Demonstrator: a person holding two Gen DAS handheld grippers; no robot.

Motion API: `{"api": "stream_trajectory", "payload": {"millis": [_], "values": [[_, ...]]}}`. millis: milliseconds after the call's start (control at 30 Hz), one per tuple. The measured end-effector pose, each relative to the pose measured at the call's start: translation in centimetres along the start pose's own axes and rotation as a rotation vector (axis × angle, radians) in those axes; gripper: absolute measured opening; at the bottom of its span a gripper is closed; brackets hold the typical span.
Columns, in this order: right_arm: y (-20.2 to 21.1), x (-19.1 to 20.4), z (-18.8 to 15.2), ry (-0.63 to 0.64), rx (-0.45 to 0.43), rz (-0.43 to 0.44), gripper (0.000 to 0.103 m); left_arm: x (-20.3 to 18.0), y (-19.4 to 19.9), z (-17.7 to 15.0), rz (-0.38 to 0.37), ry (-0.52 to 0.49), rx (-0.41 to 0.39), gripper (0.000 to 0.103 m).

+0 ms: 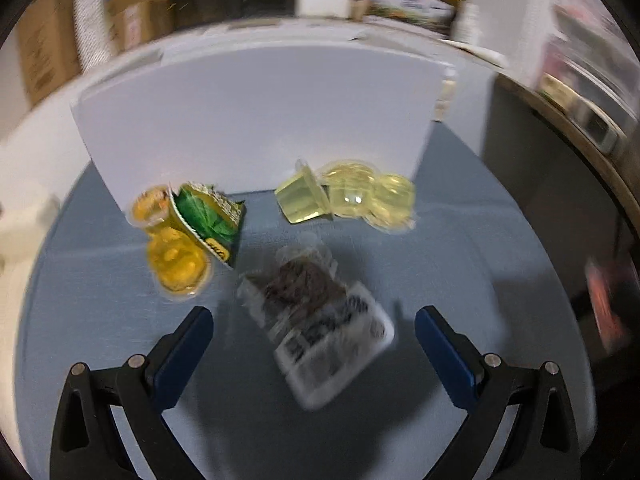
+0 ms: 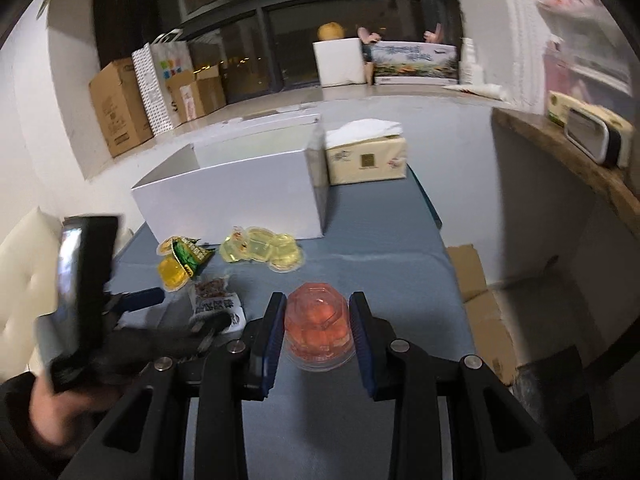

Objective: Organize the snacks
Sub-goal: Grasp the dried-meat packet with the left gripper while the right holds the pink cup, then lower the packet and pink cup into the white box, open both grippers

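The right gripper has its jaws pinched on a red jelly cup, one blue pad on each side of the cup wall. The cup is inverted, wide rim down and narrow base up, and is held over the blue table.

The left gripper has its jaws spread wide with nothing clamped. It points down at a clear snack packet with dark contents and a printed white label, which lies on the table in the gap between the fingers; the pads do not touch it. In the right wrist view the left gripper shows at the left edge, with the person's hand around its handle.

Remaining snacks on the table:
- A cluster of pale yellow jelly cups, one of them tipped on its side, lying just in front of the white box.
- Two orange-yellow jelly cups to the left, touching a green packet wedged between them.

The white box stands open-topped at the far side of the table. Its interior is not visible from either view. A tissue pack sits just beside the box on its right. Cardboard boxes stand on the ledge behind the table.
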State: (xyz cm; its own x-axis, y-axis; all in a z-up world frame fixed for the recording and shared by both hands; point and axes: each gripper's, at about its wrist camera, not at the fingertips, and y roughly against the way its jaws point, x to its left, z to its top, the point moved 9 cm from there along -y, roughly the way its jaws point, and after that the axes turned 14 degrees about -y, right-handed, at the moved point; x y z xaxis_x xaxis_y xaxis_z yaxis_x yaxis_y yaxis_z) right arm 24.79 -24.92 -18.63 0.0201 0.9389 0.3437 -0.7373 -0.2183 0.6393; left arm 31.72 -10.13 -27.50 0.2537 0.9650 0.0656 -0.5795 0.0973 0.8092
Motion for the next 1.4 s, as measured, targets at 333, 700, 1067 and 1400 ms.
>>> {"api": "stream_trajectory", "payload": {"millis": [333, 700, 1067, 1400], "values": [[0.4, -1.7, -0.1, -0.032, -0.004, 0.017, 0.035, 0.1, -2.7, 0.9, 0.174, 0.121, 0.031, 0.081], [0.3, -1.4, -0.7, -0.052, -0.001, 0.046, 0.035, -0.6, 0.3, -0.2, 0.136, 0.039, -0.051, 0.039], [0.7, 0.1, -0.9, -0.033, -0.009, 0.055, 0.035, -0.3, 1.5, -1.0, 0.043, 0.053, -0.045, 0.038], [1.3, 1.7, -0.9, -0.005, -0.019, 0.074, 0.035, 1.3, 7.2, -1.1, 0.034, 0.037, -0.147, 0.038]]}}
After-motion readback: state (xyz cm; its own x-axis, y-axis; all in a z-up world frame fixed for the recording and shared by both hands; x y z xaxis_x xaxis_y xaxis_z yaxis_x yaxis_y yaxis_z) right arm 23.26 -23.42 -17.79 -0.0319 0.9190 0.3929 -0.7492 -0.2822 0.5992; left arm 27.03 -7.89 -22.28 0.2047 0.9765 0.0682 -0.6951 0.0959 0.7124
